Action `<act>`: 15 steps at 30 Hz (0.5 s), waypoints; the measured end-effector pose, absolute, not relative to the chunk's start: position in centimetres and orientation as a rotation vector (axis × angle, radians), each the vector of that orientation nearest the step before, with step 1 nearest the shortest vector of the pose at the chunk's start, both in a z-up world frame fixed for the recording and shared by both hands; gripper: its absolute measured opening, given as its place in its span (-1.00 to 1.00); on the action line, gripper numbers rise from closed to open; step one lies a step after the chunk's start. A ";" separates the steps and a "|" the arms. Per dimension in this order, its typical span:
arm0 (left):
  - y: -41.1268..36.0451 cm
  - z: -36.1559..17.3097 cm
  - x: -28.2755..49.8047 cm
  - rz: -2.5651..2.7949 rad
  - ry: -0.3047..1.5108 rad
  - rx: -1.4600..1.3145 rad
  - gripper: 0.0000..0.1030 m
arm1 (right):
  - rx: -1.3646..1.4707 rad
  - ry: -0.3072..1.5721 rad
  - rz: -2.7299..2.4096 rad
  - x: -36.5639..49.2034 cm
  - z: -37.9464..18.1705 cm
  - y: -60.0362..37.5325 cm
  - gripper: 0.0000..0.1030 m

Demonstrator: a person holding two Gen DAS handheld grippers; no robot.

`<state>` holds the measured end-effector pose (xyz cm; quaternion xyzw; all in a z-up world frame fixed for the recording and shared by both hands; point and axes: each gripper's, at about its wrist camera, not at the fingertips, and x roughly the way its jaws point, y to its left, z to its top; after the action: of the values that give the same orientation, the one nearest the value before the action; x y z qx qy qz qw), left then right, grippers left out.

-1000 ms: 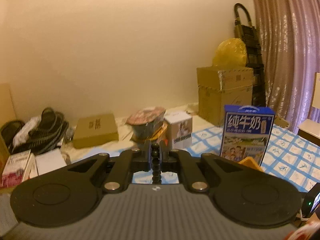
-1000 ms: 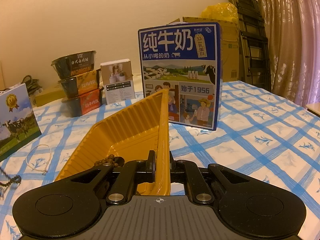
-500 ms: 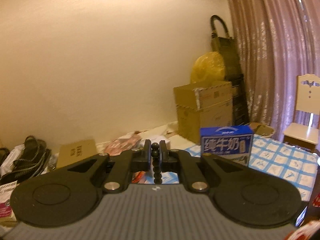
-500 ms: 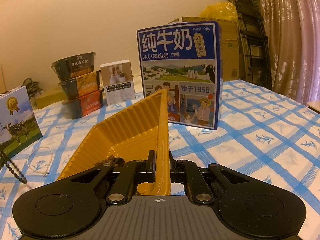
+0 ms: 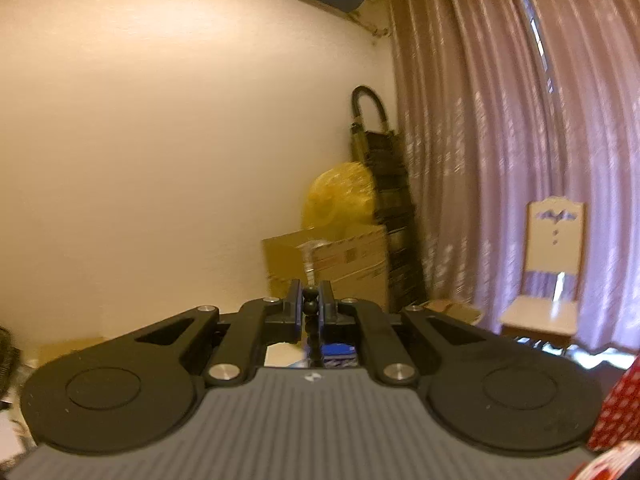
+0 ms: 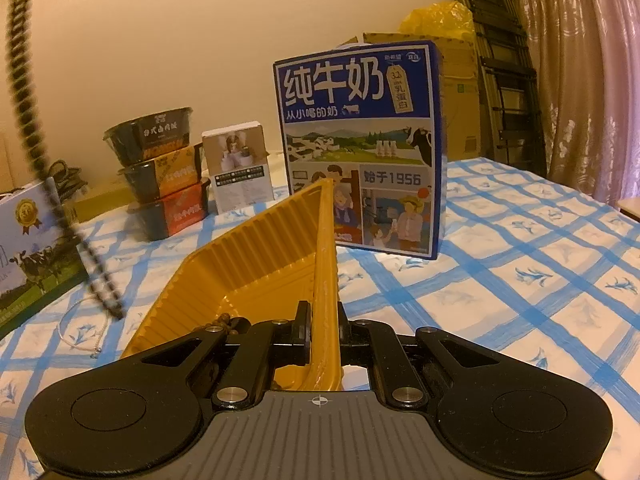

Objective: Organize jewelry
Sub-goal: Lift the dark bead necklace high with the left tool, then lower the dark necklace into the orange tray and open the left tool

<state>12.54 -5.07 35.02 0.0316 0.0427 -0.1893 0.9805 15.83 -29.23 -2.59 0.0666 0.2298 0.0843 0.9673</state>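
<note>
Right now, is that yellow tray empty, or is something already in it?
Not empty. The yellow tray, pinched at its rim by the right gripper, has dark brown beads in its near corner; the gripper body hides the rest of them.

glossy ribbed plastic tray (image 6: 256, 264), glossy dark bead strand (image 6: 36, 140)

A: What does the left hand-held gripper (image 5: 309, 307) look like?
B: Grey ribbed body, black linkage arms, round black discs on both sides, silver screws, small white crosshair mark.
A: And the right hand-held gripper (image 6: 321, 326)?
B: Same build: matte black, silver screws, grey ridges, white crosshair.
</note>
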 end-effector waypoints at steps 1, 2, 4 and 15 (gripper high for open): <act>-5.4 34.9 12.8 -0.399 0.087 0.050 -0.88 | 0.135 0.465 0.171 15.8 -2.6 -29.2 -0.82; -5.8 34.7 13.0 -0.414 0.088 0.038 -0.88 | 0.136 0.464 0.172 15.8 -2.6 -29.2 -0.82; -6.4 34.0 13.7 -0.445 0.105 0.005 -0.88 | 0.137 0.464 0.172 15.8 -2.6 -29.2 -0.82; -8.8 22.6 18.9 -0.550 0.415 -0.121 -0.88 | 0.137 0.463 0.172 15.8 -2.5 -29.2 -0.81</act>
<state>18.92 -8.76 22.59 -0.0593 0.2031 -0.2696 0.9394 15.82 -29.19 -2.50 0.0680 0.2291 0.0849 0.9673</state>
